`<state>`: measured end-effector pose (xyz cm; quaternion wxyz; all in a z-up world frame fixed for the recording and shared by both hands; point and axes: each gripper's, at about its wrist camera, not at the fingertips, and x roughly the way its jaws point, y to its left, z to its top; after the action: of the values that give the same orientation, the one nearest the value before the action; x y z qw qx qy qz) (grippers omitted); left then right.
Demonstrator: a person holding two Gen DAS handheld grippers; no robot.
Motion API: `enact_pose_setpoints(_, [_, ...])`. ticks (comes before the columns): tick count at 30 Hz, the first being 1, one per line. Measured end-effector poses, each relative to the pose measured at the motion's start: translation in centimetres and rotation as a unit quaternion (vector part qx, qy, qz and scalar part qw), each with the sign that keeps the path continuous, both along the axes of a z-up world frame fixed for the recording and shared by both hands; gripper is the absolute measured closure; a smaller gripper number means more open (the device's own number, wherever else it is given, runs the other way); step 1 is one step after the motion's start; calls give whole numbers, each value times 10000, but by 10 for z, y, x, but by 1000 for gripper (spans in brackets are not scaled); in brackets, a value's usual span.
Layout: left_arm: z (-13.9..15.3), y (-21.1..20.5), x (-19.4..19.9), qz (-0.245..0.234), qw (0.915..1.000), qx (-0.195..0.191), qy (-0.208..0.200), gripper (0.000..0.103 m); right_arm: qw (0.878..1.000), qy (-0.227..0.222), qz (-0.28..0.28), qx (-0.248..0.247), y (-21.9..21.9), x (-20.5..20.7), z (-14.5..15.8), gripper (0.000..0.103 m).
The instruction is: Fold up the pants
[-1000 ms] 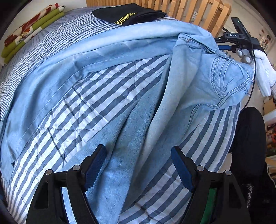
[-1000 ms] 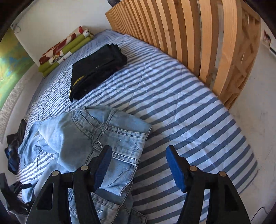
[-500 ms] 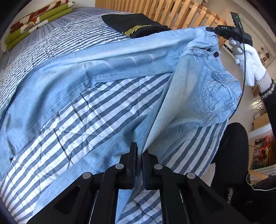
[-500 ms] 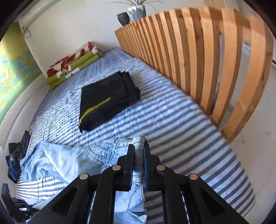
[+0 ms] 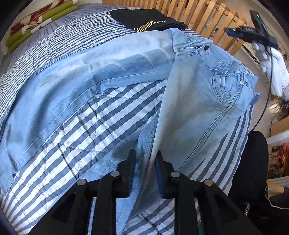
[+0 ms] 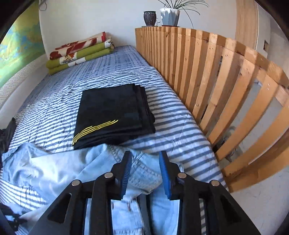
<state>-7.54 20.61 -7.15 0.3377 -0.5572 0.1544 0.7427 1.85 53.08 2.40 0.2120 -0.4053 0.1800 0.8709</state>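
Bedding in blue and white stripes fills both of your views, running up to a wooden slat rail along one side. Across it lie the jeans, light blue denim, one leg stretched flat over the cover and the waist end lifted off it near the rail side; in the right wrist view the same jeans bunch up just below a folded black garment with yellow wavy lines, which sits flat on the cover and just touches the denim's edge. Folded blankets, green and red-flowered, are stacked at the far end against the wall. On top of the rail stand a dark pot and a white planter with a thin-leaved plant.

Your left gripper points steeply down at the lower part of the jeans. Its jaws have just been opening and stand a little apart, with a ridge of denim rising between them; whether the pads press on the cloth you cannot tell from this angle.

Your right gripper has the waistband between its blue pads. Its jaws have just been opening too, and a gap shows on each side of the cloth, so it reads as released. In the left wrist view your gloved right hand holds that tool above the waist end.
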Motion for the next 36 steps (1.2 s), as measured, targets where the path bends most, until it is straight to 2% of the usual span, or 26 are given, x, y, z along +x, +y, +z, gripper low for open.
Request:
enact_pose_setpoints(1, [5,-5,3,61,10000,38,63,61,9994,50,80,-332,-5,18,-1,73])
enact_pose_setpoints(3, [15,-18,10,143,9997,88,176,59,9960,93,260,-849,-18,54,-6,70])
enact_pose_setpoints(7, [35,-51,23,422,9984,197,308,58,9896,-134,721,-1240,-61,92,-19,65])
enact_pose_setpoints(9, [42,-70,32,544,9977,217,333,56,9865,-467,957,-1246,-84,90,-29,56])
enact_pose_setpoints(11, [43,-90,44,629,9973,172,325,50,9865,-871,1026,-933,-102,83,-39,56])
enact_pose_setpoints(13, [37,-112,58,756,9968,148,232,39,9854,-1123,987,-815,-110,78,-52,56])
enact_pose_setpoints(14, [31,-121,65,803,9966,125,145,37,9843,-1186,968,-874,-111,74,-57,58])
enact_pose_setpoints(15, [23,-127,72,841,9964,48,70,36,9839,-1192,963,-918,-111,70,-60,74])
enact_pose_setpoints(16, [14,-132,79,860,9963,-65,41,36,9832,-1194,1016,-940,-113,66,-61,85])
enact_pose_setpoints(17, [6,-136,83,869,9960,-196,43,36,9841,-1197,1015,-828,-116,64,-59,92])
enact_pose_setpoints(20, [-12,-146,88,929,9942,-530,141,36,9908,-744,1031,-464,-123,62,-28,99])
enact_pose_setpoints(24, [-7,-158,83,1143,9913,-557,350,36,9958,394,822,46,-113,92,50,99])
enact_pose_setpoints(26, [-1,-165,78,1259,9900,-502,402,36,9963,595,597,136,-97,118,71,99])
enact_pose_setpoints(28, [4,-172,75,1366,9884,-480,460,36,9972,674,282,153,-77,148,73,99])
enact_pose_setpoints(30, [8,-182,73,1477,9868,-462,480,36,9989,469,-16,-94,-57,172,53,98])
enact_pose_setpoints(32, [12,-193,71,1580,9851,-437,526,36,9993,-209,-263,-174,-46,184,15,96])
enact_pose_setpoints(34, [18,-208,73,1706,9830,-399,554,36,9942,-914,-560,5,-43,190,-15,95])
enact_pose_setpoints(36, [25,-227,78,1834,9806,-369,588,36,9937,-854,-729,-11,-43,197,-18,95])
